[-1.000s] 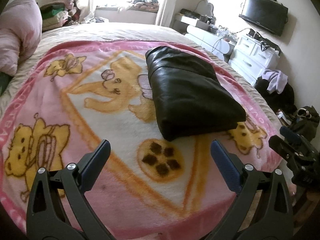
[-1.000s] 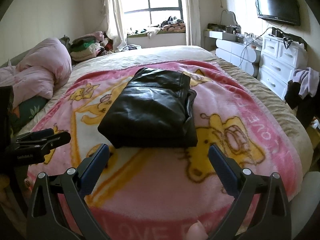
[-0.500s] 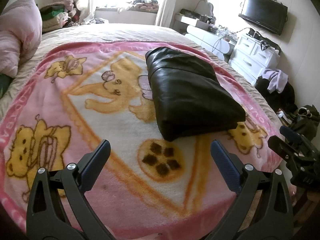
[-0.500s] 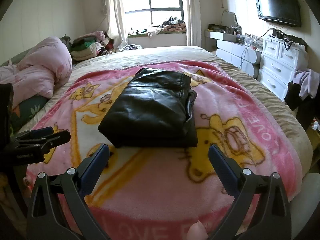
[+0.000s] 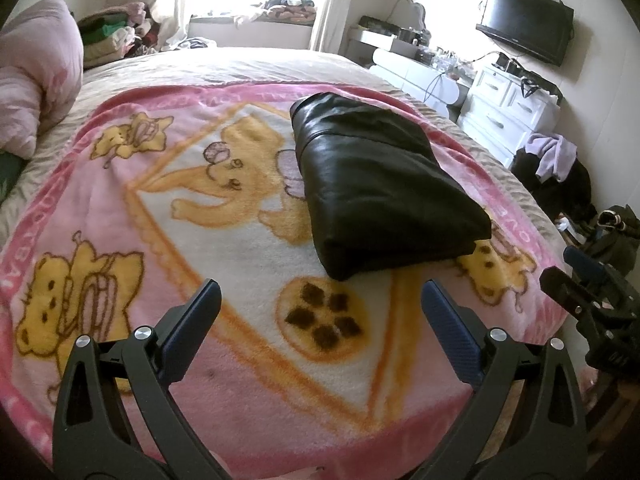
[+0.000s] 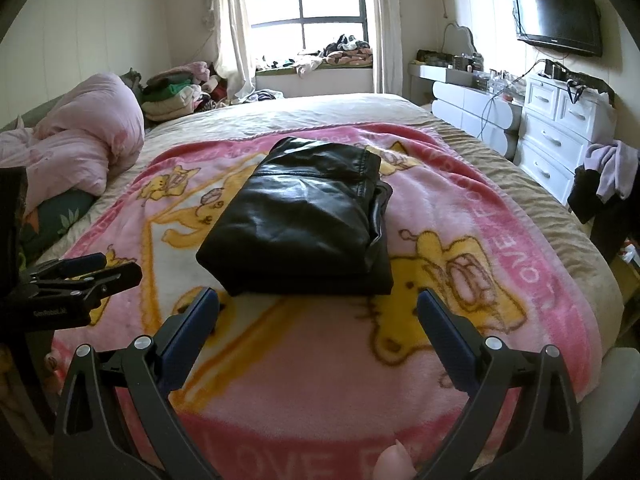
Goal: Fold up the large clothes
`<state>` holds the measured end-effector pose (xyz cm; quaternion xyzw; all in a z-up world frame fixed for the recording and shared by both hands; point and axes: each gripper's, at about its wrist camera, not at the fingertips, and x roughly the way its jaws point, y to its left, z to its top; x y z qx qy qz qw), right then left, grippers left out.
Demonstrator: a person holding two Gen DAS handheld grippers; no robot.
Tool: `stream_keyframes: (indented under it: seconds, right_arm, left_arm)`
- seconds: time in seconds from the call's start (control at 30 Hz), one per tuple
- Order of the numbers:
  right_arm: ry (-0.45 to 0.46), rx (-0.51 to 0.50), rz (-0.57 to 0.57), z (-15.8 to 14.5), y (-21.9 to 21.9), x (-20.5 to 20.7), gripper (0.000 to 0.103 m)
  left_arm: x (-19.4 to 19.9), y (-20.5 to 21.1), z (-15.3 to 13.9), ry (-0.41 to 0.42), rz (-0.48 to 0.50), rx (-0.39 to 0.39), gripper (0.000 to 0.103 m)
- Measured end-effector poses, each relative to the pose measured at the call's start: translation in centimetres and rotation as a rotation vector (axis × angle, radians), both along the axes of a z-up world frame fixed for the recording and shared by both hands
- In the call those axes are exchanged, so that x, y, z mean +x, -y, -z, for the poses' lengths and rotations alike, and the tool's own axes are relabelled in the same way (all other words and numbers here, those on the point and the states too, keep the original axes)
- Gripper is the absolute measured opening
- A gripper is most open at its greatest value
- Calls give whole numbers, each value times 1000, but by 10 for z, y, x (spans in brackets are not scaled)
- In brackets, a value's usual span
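A black leather garment lies folded into a thick rectangle on the pink cartoon blanket spread over the bed. My left gripper hovers open above the blanket, short of the garment's near-left corner, holding nothing. My right gripper is also open and empty, just in front of the garment's near edge. Each gripper shows in the other's view: the right one at the right edge, the left one at the left edge.
A rolled pink duvet lies at the bed's left. Piled clothes sit by the window. White drawers and a wall TV stand on the right, with clothes draped on a chair near the bed's right side.
Both grippers stay open and nearly still. The views shift only slightly; the folded garment has not moved.
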<state>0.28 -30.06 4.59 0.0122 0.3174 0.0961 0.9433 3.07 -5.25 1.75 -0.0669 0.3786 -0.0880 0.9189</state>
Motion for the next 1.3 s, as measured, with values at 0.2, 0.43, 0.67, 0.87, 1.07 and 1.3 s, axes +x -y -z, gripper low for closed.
stream_keyframes:
  seconds: [0.2, 0.43, 0.67, 0.87, 1.07, 1.3]
  right_arm:
    - [1, -4, 2, -1, 4, -1, 99]
    - [2, -6, 0, -2, 6, -2, 99]
    - [-3, -9, 1, -2, 8, -2, 99]
    - [-5, -5, 11, 1, 11, -2, 99]
    - [-6, 33, 121, 6, 42, -5, 99]
    - [-19, 64, 566, 31, 202, -17, 98]
  left_arm:
    - [0, 0, 0, 1, 0, 1, 94]
    - [0, -1, -1, 0, 3, 0, 94]
    - [0, -6, 0, -14, 3, -2, 94]
    - [5, -11, 10, -51, -5, -5, 94]
    - [9, -30, 16, -61, -64, -1, 94]
    - [50, -143, 34, -155, -302, 30, 94]
